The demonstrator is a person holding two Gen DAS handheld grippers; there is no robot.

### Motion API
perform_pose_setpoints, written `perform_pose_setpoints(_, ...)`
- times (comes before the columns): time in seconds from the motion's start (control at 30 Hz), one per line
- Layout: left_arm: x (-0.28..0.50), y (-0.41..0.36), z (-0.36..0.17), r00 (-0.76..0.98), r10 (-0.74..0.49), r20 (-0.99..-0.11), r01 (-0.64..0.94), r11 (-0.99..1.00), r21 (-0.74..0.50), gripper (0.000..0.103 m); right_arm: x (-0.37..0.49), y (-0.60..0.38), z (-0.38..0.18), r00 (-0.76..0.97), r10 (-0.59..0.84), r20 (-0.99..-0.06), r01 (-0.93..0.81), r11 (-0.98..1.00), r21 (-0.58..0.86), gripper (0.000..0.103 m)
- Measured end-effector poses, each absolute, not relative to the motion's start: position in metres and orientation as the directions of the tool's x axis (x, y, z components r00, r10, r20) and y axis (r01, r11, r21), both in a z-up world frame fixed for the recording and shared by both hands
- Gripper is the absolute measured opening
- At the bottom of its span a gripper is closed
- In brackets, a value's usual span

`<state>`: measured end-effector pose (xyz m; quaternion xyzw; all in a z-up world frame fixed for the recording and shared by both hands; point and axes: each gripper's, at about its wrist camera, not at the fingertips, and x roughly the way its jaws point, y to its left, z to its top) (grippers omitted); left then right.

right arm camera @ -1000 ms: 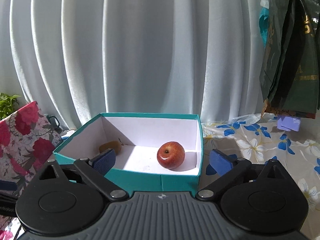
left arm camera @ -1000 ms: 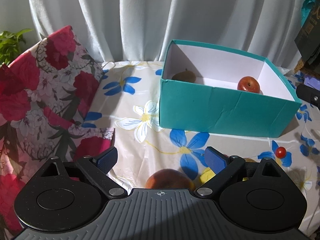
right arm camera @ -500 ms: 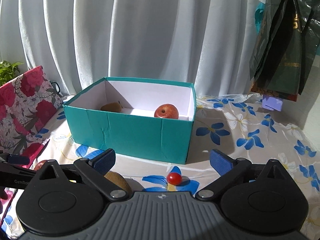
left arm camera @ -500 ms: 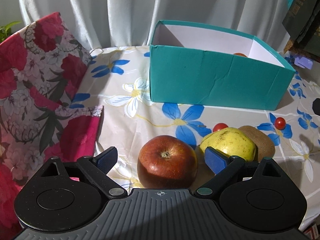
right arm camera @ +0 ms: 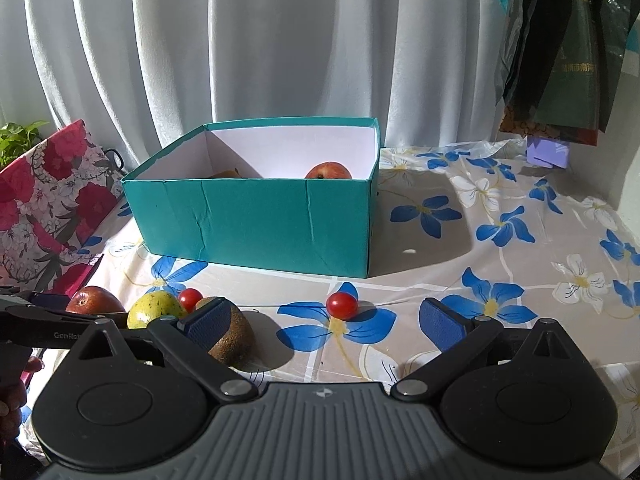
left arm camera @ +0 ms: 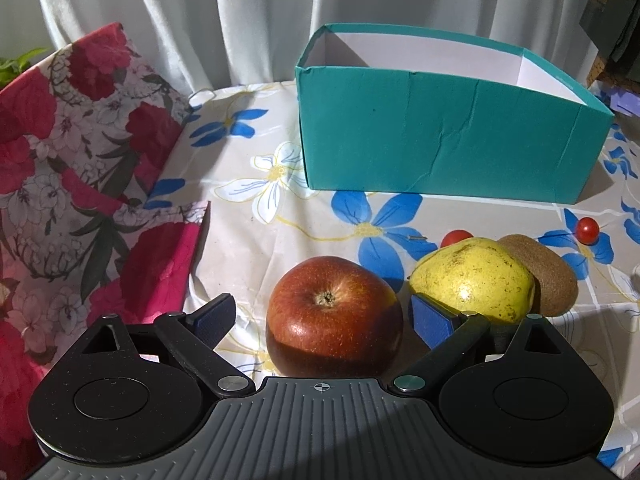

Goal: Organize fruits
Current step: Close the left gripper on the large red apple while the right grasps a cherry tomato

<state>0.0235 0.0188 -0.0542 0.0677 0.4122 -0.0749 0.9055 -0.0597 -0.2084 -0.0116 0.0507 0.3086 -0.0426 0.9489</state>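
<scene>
A teal box (left arm camera: 440, 136) stands on the flowered tablecloth; it also shows in the right wrist view (right arm camera: 256, 220), holding a red apple (right arm camera: 329, 170) and a brown fruit (right arm camera: 228, 174). My left gripper (left arm camera: 322, 320) is open with a red apple (left arm camera: 334, 314) between its fingers, resting on the cloth. Right of it lie a yellow pear (left arm camera: 474, 278), a kiwi (left arm camera: 548, 274) and two cherry tomatoes (left arm camera: 587, 230). My right gripper (right arm camera: 326, 326) is open and empty, low over the cloth near a cherry tomato (right arm camera: 341, 305) and the kiwi (right arm camera: 234, 338).
A red flowered bag (left arm camera: 72, 168) stands at the left, beside the apple. White curtains hang behind the table. Dark bags (right arm camera: 568, 48) hang at the back right. A small purple box (right arm camera: 547, 151) sits at the table's far right.
My left gripper has dropped down toward the red apple, which now sits between its open fingers. My right gripper has pulled back from above the box and lowered near the table.
</scene>
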Motion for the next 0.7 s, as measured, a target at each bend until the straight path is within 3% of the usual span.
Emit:
perform_pose_setpoints(0.27, 0.028, 0.018, -0.069, 0.612, -0.079, -0.787, 0.199, 0.978, 0.057, 0.087, -0.050, -0.212, -0.012, 0.799, -0.052, -0.600, 0.116, 0.991, 0.069, 0.100)
perform_pose_setpoints(0.63, 0.030, 0.024, -0.072, 0.615, -0.117, -0.780, 0.211, 0.977, 0.020, 0.088, -0.043, -0.206, -0.018, 0.779, -0.052, -0.625, 0.121, 0.990, 0.069, 0.100)
perform_pose_setpoints(0.7, 0.031, 0.024, -0.072, 0.611, -0.129, -0.781, 0.220, 0.976, 0.011, 0.084, -0.043, -0.205, -0.019, 0.778, -0.054, -0.626, 0.122, 0.990, 0.066, 0.100)
